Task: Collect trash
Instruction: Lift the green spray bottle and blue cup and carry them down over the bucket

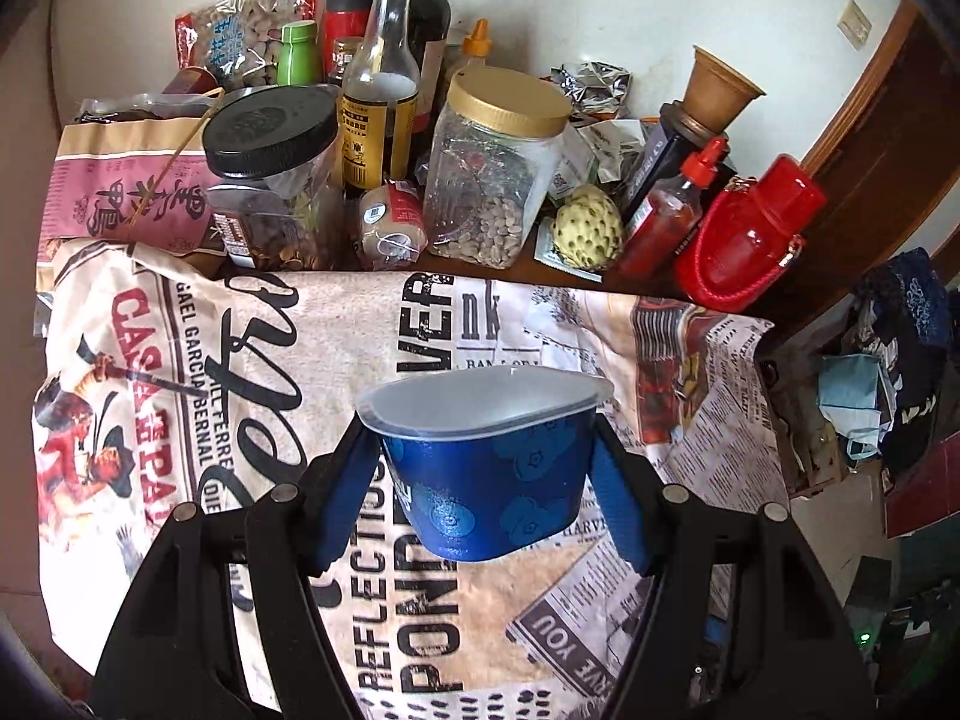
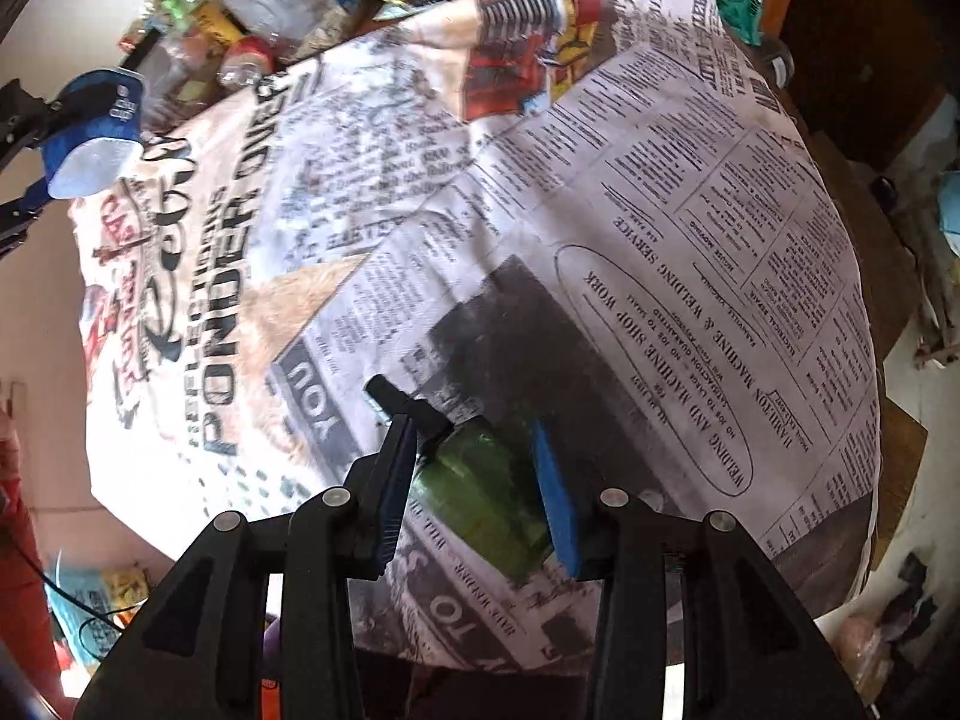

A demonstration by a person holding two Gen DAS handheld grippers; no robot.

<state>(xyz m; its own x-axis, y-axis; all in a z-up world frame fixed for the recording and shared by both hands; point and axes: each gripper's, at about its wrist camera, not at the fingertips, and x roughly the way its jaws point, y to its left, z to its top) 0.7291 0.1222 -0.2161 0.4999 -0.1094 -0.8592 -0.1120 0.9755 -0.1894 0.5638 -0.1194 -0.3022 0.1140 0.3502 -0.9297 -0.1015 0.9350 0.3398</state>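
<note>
My left gripper [image 1: 487, 462] is shut on a blue plastic cup [image 1: 489, 480] with a white rim, held upright above the newspaper-print tablecloth [image 1: 300, 330]. The same cup [image 2: 96, 126] shows at the far left of the right wrist view, in the left gripper. My right gripper [image 2: 474, 480] is shut on a green bottle [image 2: 480, 498] with a black spray-type cap [image 2: 402, 405], held just above the tablecloth [image 2: 660, 210] near its front edge.
Jars [image 1: 486, 174], bottles [image 1: 378, 90], snack bags [image 1: 120, 180], a custard apple [image 1: 585, 228], red bottles [image 1: 750, 234] and crumpled foil [image 1: 591, 84] crowd the back of the table. Clutter lies on the floor at the right [image 1: 888, 396]. A wooden chair [image 2: 840, 60] stands beyond the table's right edge.
</note>
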